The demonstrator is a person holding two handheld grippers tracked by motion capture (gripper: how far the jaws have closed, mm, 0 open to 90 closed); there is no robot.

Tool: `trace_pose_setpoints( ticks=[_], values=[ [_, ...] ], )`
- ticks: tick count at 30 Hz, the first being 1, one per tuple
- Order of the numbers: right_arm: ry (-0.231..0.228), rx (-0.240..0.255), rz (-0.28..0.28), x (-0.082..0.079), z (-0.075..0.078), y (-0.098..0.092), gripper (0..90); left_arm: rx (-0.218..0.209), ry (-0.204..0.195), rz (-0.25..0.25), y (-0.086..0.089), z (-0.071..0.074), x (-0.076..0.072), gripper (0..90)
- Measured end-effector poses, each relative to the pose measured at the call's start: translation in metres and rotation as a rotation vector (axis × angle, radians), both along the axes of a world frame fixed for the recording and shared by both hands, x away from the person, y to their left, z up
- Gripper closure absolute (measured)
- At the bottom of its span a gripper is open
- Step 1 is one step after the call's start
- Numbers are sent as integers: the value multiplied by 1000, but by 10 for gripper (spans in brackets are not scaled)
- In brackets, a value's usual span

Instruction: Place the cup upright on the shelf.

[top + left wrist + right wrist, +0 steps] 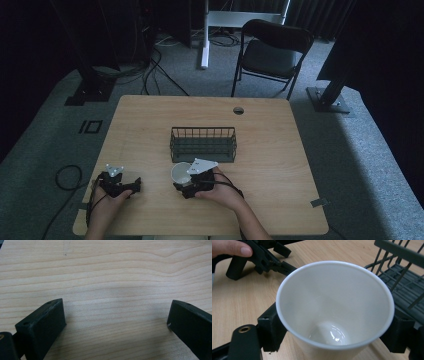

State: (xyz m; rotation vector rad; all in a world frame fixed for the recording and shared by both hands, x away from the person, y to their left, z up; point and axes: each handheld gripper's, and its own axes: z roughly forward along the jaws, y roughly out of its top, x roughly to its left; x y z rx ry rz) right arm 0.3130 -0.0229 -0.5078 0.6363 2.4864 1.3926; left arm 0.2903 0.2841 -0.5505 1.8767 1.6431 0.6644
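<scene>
White cup [334,305] clamped between both jaws of right tongs [334,332], mouth open toward right gripper view, inside bare and glossy. Jaws pressed against opposite sides of cup wall just under rim. Same cup [180,173] seen from high view near front half of bench [150,120], just in front of black wire basket [203,144], close to it but not inside it. Whether cup base touches bench: cannot tell. Right hand [220,191] wrapped around right tongs [186,189], grey three-cornered plate on top.

Left tongs [116,317] wide open, nothing between jaws, bare wood grain of bench [112,277] beneath. From high view, left tongs [134,186] near front left corner of bench, held by left hand [111,199], well apart from cup and from basket. Left tongs [284,258] also visible in right gripper view beyond cup rim, fingertip [235,248] resting on body.

Basket [402,277] in right gripper view just beside cup, dark wire bars upright, bottom tray dark. Black folding chair [272,52] on floor beyond far edge of bench.
</scene>
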Motion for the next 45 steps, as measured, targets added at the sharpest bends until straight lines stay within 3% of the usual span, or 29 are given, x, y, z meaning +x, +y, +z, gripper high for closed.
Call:
trace_pose_setpoints(
  ticks=[8,17,33,37,41,45],
  values=[
    [-3,14,10,3,14,1,197,-1,-1,1,0,0,0,19],
    [-23,51,5,8,40,3,197,-1,-1,1,0,0,0,19],
    [-138,105,-12,19,100,14,198,-2,-1,1,0,0,0,19],
    [-140,115,-63,28,108,14,198,-1,1,0,0,0,0,19],
    [-165,81,-124,39,112,12,198,-2,1,0,0,0,0,19],
    [-147,101,-185,52,112,10,198,-3,-1,2,0,0,0,19]
  ],
)
